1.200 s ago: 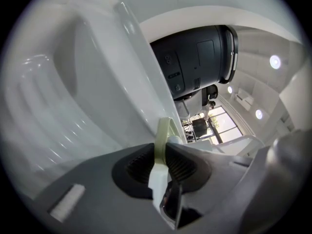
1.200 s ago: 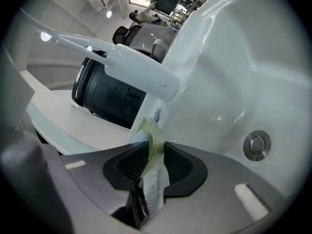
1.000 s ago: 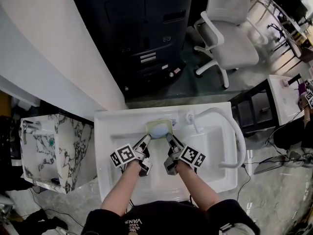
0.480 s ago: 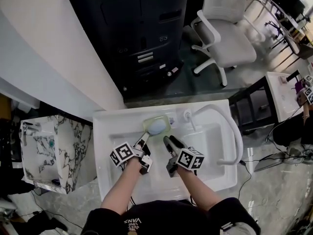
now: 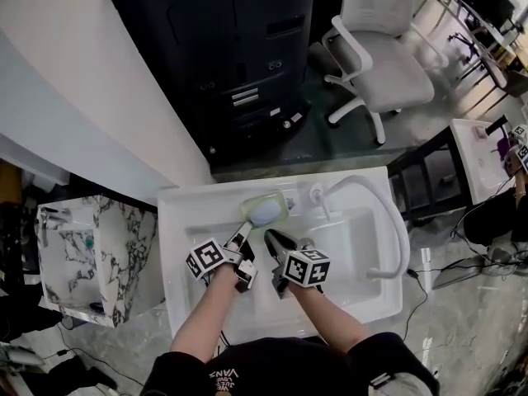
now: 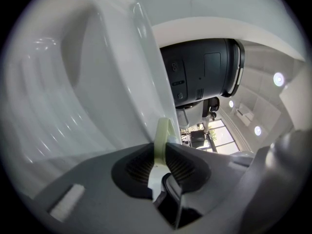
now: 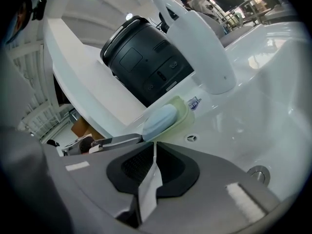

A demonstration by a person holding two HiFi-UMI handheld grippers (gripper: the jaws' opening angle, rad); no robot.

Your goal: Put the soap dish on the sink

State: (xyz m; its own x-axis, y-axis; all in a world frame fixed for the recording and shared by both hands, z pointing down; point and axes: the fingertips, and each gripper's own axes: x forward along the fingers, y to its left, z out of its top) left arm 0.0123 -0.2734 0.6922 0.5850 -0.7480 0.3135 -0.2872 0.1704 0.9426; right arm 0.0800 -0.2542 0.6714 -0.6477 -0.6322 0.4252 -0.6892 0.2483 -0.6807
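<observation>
Left gripper (image 5: 245,234) has its jaws clamped on the near rim of the soap dish (image 5: 266,208), which sits on the back ledge of the sink (image 5: 188,214), blue soap (image 5: 264,214) inside, just beside the faucet (image 5: 318,196) base. Right gripper (image 5: 270,238) is clear of the dish, its jaws closing to nearly together with nothing between them. Looks like the set-down step, nearly done: next the left jaws need to open once the dish lies flat on the surface, then back straight out without dragging it.
</observation>
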